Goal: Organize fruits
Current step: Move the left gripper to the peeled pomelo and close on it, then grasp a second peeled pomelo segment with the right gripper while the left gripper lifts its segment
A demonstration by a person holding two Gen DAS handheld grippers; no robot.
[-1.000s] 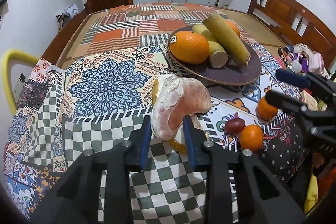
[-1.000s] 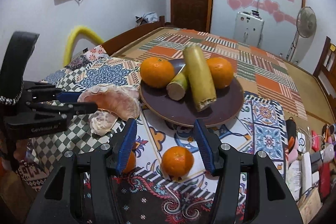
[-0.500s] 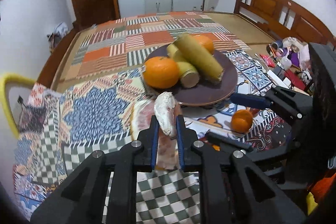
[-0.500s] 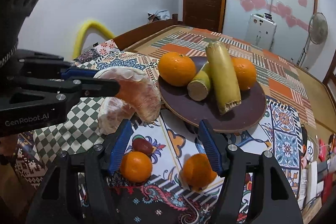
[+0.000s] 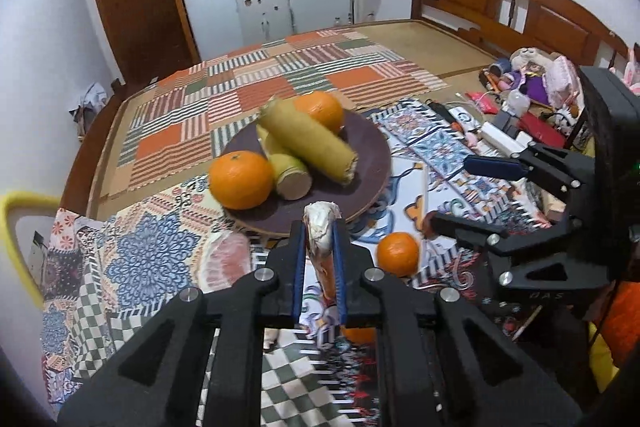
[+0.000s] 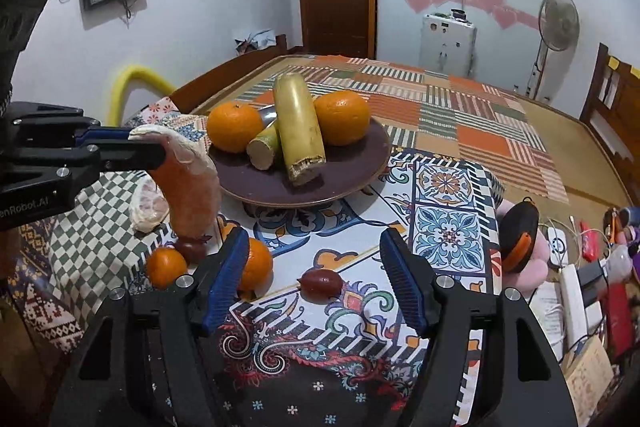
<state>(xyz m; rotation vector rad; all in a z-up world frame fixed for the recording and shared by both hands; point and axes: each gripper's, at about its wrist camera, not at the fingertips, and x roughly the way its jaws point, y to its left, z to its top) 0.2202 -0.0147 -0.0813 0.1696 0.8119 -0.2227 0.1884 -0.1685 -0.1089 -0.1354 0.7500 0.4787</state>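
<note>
A glossy dark plate (image 6: 360,171) sits on patterned cloth (image 6: 448,227); the headboard (image 5: 520,11) is polished wood.

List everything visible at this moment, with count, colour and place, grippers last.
plate: one, dark brown, on the patterned cloth.
oranges on plate: two, orange, either side of the cane.
sugarcane pieces: two, yellow-green, on the plate.
pomelo segment: one, pink, held above the cloth.
second pomelo piece: one, pink, lying on the cloth left of the plate.
small oranges: two, orange, on the cloth before the plate.
dark red fruits: two, one between the right fingers, one under the pomelo.
fan: one, grey, back right.
left gripper: clamped on the pomelo segment.
right gripper: open, low over the cloth.
</note>
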